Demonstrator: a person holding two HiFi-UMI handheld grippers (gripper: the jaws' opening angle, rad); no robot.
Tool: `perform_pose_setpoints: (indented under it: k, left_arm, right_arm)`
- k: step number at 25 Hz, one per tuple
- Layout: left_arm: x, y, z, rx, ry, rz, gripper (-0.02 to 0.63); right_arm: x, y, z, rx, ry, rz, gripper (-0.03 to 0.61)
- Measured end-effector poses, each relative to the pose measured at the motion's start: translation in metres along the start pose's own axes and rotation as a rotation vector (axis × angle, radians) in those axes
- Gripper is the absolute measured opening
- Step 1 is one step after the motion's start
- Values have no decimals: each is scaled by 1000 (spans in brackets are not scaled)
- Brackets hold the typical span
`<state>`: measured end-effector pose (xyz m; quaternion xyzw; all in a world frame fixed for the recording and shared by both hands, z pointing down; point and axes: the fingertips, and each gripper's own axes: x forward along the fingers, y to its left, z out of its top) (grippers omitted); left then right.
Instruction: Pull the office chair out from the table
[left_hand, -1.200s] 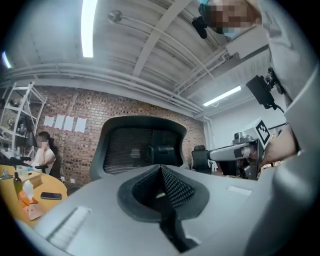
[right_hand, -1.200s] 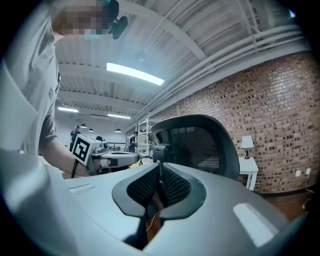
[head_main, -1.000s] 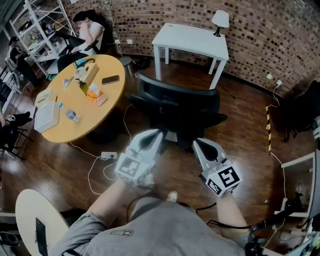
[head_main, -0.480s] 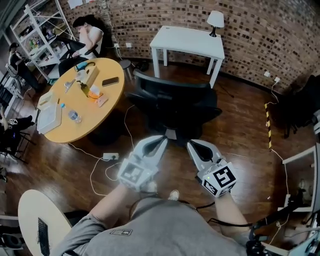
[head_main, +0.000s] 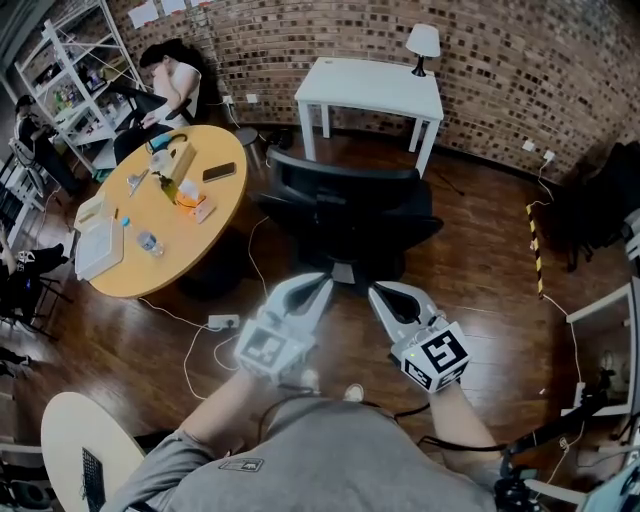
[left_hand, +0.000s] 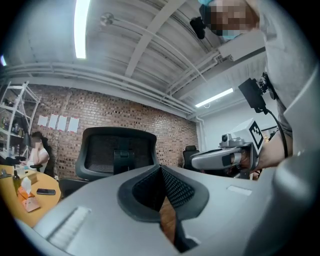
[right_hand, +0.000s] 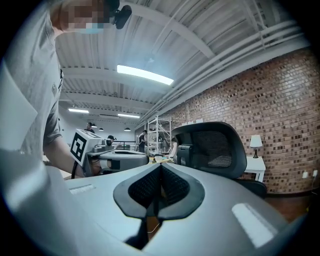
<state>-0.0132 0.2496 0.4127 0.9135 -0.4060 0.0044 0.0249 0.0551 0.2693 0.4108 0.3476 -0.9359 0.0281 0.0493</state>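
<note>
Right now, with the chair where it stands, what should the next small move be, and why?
Probably just hold both tools back rather than reach in again. The office chair seems to stand clear of the white table, its base well out on the wooden floor. The left tool and right tool are both shut, empty and short of the chair.

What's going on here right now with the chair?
A person holds a claw in each hand. The left claw and right claw are both shut and empty, side by side just short of the black office chair, touching nothing. The chair stands on open wooden floor, apart from the white table by the brick wall.
</note>
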Motion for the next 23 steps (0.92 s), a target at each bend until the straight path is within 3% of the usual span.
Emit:
perform_pose_setpoints:
  k: [7, 23]
  left_arm:
    - [5, 8, 6, 10, -46, -16, 2]
    - [20, 25, 5, 5, -29, -26, 2]
  right_arm:
    - [10, 1, -1, -13, 11, 8, 12]
    - [31, -10, 0, -13, 15, 11, 12]
